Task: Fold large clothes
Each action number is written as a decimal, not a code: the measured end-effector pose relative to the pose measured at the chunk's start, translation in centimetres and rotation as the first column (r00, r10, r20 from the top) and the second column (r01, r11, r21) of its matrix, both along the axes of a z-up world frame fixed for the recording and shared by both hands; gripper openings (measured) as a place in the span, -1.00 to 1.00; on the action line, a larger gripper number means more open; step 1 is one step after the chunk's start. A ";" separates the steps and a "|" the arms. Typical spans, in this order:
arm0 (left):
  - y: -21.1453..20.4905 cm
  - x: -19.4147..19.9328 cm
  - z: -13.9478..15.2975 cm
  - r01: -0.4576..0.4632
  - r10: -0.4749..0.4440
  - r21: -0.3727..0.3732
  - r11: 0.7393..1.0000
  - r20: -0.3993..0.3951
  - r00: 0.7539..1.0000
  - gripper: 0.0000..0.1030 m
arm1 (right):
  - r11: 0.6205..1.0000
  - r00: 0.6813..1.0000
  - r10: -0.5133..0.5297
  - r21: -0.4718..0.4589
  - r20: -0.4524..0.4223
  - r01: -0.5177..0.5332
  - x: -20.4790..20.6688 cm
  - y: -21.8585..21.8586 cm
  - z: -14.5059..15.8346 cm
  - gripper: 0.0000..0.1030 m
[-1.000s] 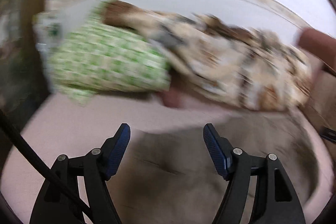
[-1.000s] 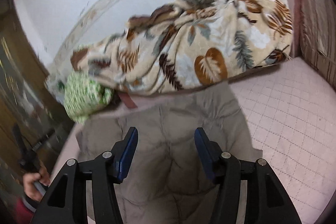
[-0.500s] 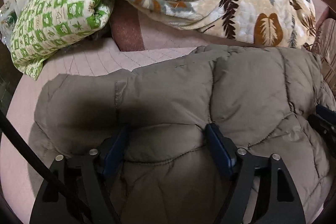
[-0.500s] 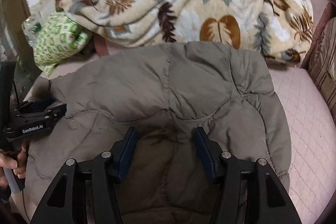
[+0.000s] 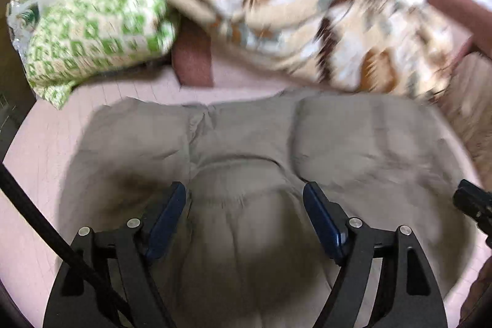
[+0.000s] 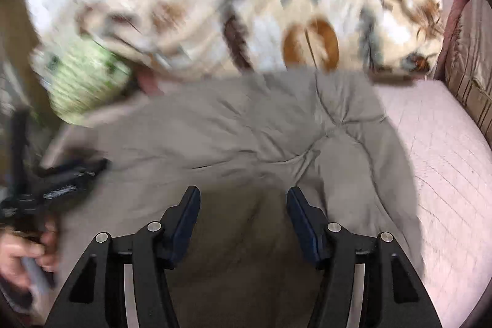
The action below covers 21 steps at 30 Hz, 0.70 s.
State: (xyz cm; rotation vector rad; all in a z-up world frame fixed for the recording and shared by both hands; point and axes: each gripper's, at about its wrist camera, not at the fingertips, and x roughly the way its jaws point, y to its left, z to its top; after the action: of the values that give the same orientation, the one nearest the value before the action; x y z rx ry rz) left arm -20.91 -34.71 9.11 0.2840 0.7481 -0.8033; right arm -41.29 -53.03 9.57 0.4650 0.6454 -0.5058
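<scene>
A large grey-brown padded jacket (image 5: 246,149) lies spread on the pink quilted bed cover (image 5: 37,149); it also shows in the right wrist view (image 6: 240,137). My left gripper (image 5: 244,199) is open, hovering just above the jacket's near part with nothing between its blue pads. My right gripper (image 6: 243,202) is open and empty over the jacket's near right part. The left gripper appears blurred at the left of the right wrist view (image 6: 61,177); the right gripper's tip shows at the right edge of the left wrist view (image 5: 473,202).
A leaf-patterned beige blanket (image 5: 307,14) is heaped along the far side by the white wall. A green-and-white pillow (image 5: 92,29) lies at the far left. A striped brown cushion (image 6: 473,57) stands at the right. Bare pink cover (image 6: 446,159) lies right of the jacket.
Both grippers have drawn back and up from the jacket, which now looks smaller and farther. Both views are motion-blurred. The jaws stay open.
</scene>
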 end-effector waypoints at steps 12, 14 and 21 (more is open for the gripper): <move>13.4 -5.5 0.6 -0.105 0.101 0.015 0.994 0.175 0.979 0.52 | 0.994 0.999 0.047 -0.095 0.022 -0.045 -8.3 10.8 2.6 0.33; 14.5 -4.9 0.0 -0.133 0.125 0.031 0.991 0.179 0.976 0.52 | 0.997 1.000 0.026 -0.074 0.005 -0.026 -8.2 10.5 2.4 0.33; 15.4 -2.5 -2.7 -0.173 0.166 0.046 0.984 0.123 0.978 0.52 | 0.996 0.997 -0.033 -0.084 -0.071 0.027 -6.4 9.2 0.8 0.33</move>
State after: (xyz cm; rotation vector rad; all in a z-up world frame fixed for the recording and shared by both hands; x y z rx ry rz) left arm -23.41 -19.31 6.44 0.3117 0.6746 -0.5989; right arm -47.73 -43.88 10.33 0.3801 0.6848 -0.5777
